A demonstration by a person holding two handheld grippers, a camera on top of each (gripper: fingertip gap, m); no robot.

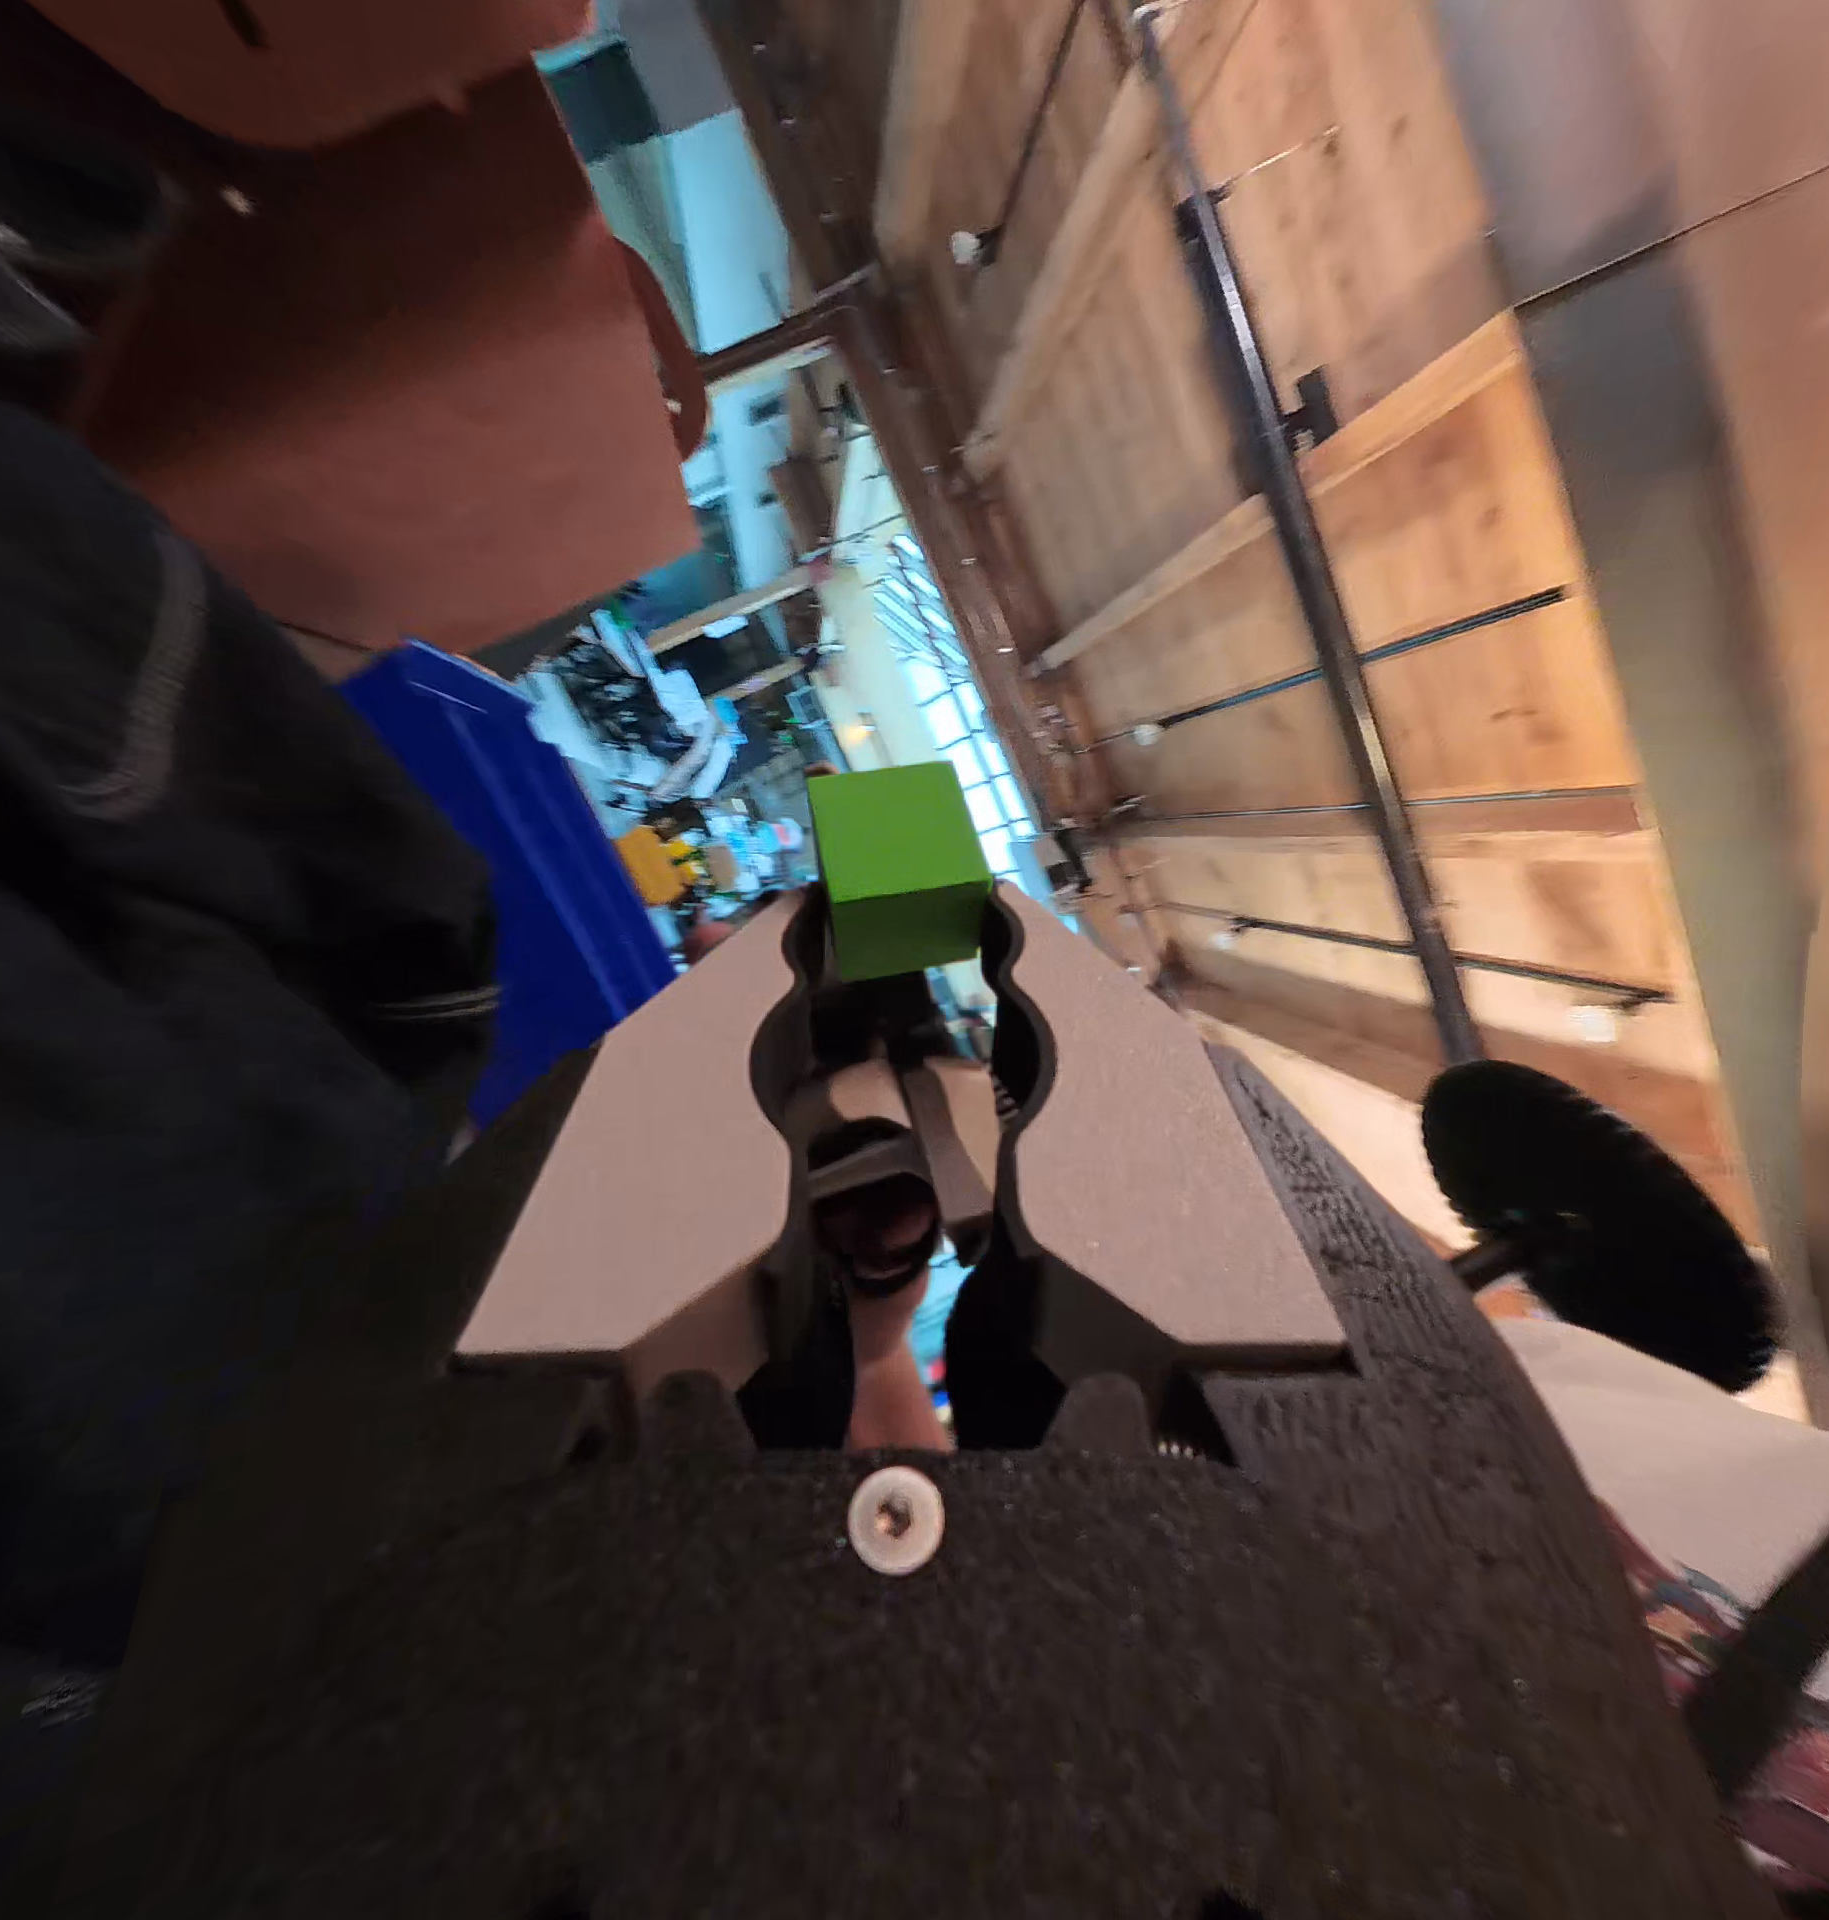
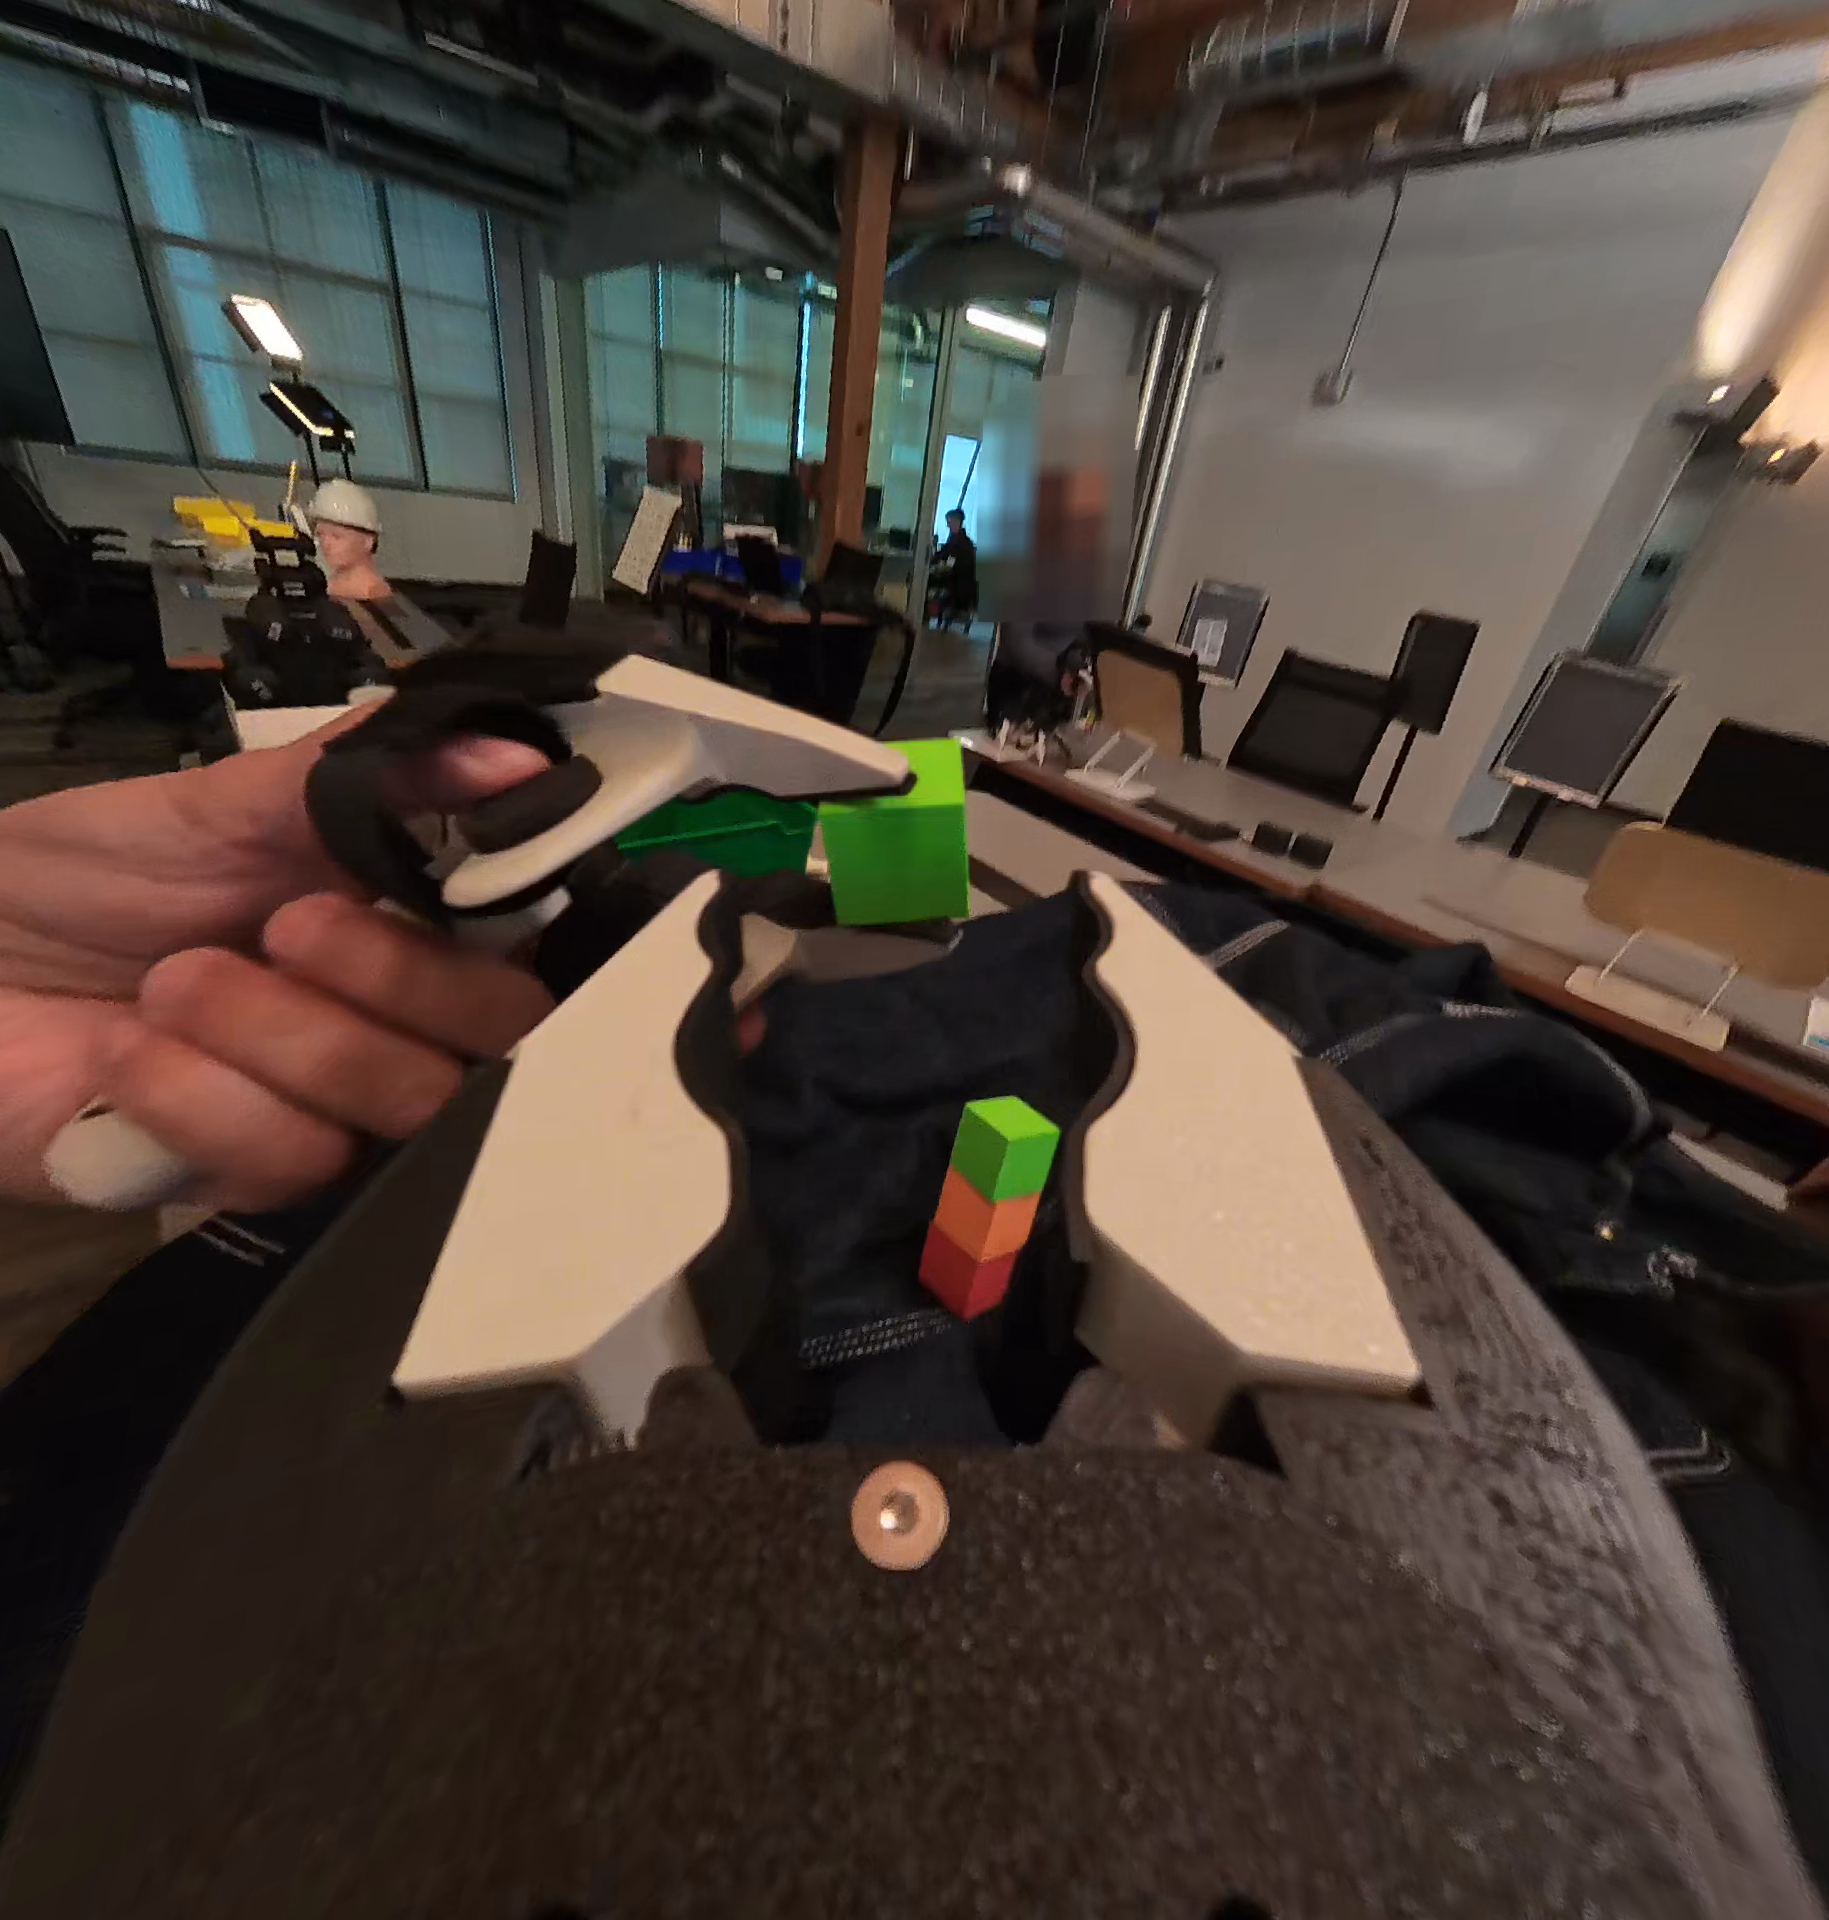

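Green cube (image 1: 905, 868) sits clamped between the tips of the left claw (image 1: 899, 920), which is tilted steeply so that its view takes in wooden ceiling boards (image 1: 1305, 520) and a blue bin (image 1: 536, 831) at nine o'clock. Only the cube's lower part is pinched, so most of it juts past the tips; that shallow hold probably leaves its faces free for setting down. In the right wrist view the same left claw (image 2: 868, 790) comes in from ten o'clock, carried in a person's hand (image 2: 162, 956), with the green cube (image 2: 899, 831) up in the air at twelve o'clock, well clear of everything below.

Right claw (image 2: 899, 914) is spread wide and grips nothing. Between its fingers, lower down, a small stack of cubes (image 2: 988, 1205) stands on dark denim cloth (image 2: 1409, 1039): red at the bottom, orange in the middle, green on top, with edges nearly lined up. It stands upright, though the cloth's folds look like an uneven footing. Beyond, at two o'clock, a long tabletop (image 2: 1461, 904) carries small stands and dark items, and a green bin (image 2: 723, 831) lies behind the left claw.
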